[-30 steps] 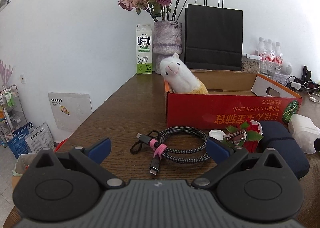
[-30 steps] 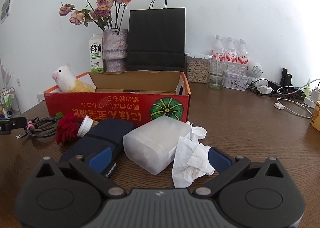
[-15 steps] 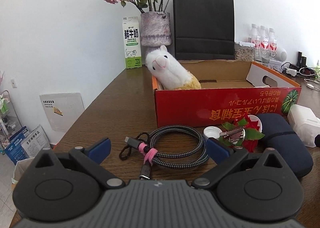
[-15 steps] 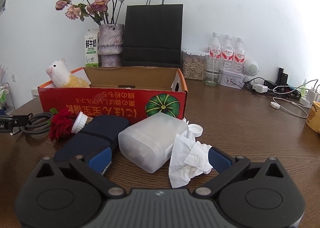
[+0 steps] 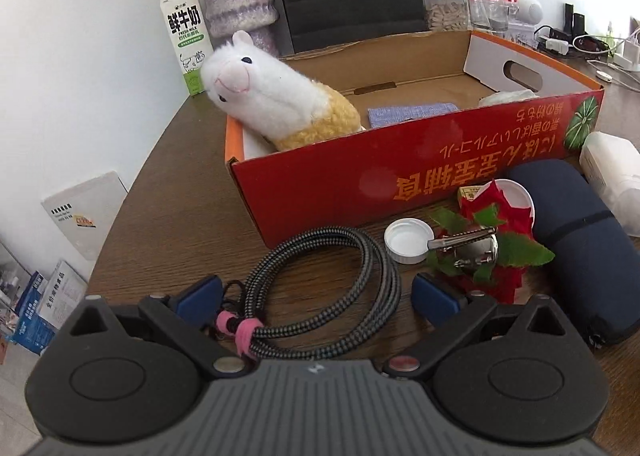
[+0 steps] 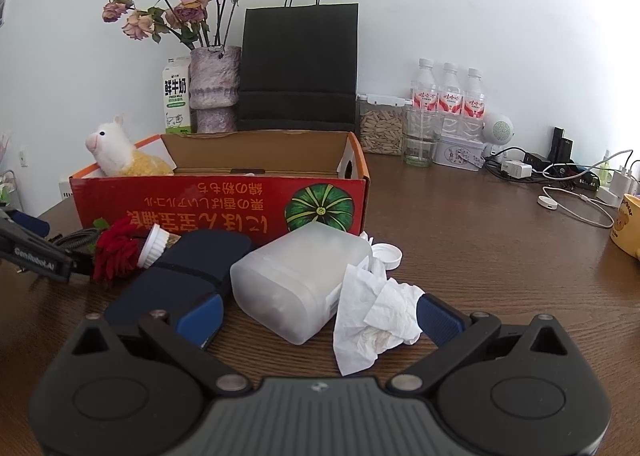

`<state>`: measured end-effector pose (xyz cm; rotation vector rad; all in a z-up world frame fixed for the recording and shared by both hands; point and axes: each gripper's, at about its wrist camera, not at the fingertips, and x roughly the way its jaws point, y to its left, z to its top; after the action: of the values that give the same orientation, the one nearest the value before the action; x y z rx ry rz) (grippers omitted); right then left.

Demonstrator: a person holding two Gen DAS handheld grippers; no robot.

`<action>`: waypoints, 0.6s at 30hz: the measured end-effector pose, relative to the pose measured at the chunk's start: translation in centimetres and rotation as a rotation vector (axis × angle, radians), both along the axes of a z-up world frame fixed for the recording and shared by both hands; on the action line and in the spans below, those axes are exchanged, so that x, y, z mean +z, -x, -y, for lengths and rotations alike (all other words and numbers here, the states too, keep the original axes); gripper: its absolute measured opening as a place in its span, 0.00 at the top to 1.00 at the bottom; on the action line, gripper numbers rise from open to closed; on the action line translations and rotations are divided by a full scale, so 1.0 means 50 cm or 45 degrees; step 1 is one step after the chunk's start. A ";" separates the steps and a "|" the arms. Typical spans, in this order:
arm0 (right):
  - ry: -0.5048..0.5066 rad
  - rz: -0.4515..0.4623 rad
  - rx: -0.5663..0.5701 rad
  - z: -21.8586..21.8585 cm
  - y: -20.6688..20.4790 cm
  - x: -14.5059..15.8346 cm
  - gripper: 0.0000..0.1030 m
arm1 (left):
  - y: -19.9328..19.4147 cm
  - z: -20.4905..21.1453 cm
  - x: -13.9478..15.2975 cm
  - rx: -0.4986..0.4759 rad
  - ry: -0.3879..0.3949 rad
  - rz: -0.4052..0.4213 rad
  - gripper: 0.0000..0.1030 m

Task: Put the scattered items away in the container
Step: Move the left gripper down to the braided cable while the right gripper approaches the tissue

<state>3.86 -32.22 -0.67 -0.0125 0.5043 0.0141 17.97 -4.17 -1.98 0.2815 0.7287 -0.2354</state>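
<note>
A red cardboard box [image 5: 400, 180] [image 6: 216, 200] stands on the wooden table and holds a white alpaca plush [image 5: 276, 96], a grey cloth [image 5: 412, 114] and a white wad. My left gripper [image 5: 318, 296] is open, its blue fingers straddling a coiled braided cable [image 5: 332, 288] with a pink tie. A white cap [image 5: 408, 240], a red fabric flower with a metal clip [image 5: 492, 252] and a navy case [image 5: 580, 240] lie to the right. My right gripper [image 6: 320, 316] is open over a frosted plastic container [image 6: 300, 280] and a crumpled tissue [image 6: 372, 320].
A milk carton [image 5: 186, 36], a vase of dried roses [image 6: 212, 84] and a black paper bag [image 6: 300, 68] stand behind the box. Water bottles [image 6: 448, 100], a seed jar, chargers and cables [image 6: 560, 176] crowd the back right. A yellow mug [image 6: 628, 224] is at the right edge.
My left gripper has moved forward and tilted down over the cable, which now lies between its fingers. My right gripper has barely moved, edging slightly toward the tissue and container.
</note>
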 end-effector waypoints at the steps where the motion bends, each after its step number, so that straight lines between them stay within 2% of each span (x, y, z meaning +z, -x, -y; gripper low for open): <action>1: -0.004 0.000 -0.001 0.001 0.000 0.000 0.00 | -0.004 -0.002 -0.001 -0.005 0.019 -0.019 0.00; 6: -0.007 0.001 -0.003 0.002 -0.001 0.000 0.00 | -0.027 -0.030 -0.006 0.023 0.127 -0.090 0.00; 12: -0.022 -0.008 -0.008 0.004 -0.004 -0.002 0.00 | -0.013 -0.044 -0.011 0.056 0.157 -0.044 0.01; 13: -0.023 -0.008 -0.009 0.005 -0.003 -0.002 0.00 | -0.007 -0.044 -0.009 0.070 0.160 -0.031 0.07; 18: -0.020 -0.009 -0.010 0.003 -0.003 -0.002 0.00 | 0.023 -0.055 0.002 0.107 0.180 0.025 0.21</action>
<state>4.02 -32.36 -0.78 0.0047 0.5113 0.0103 16.85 -1.43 -1.88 0.1185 0.6992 -0.2029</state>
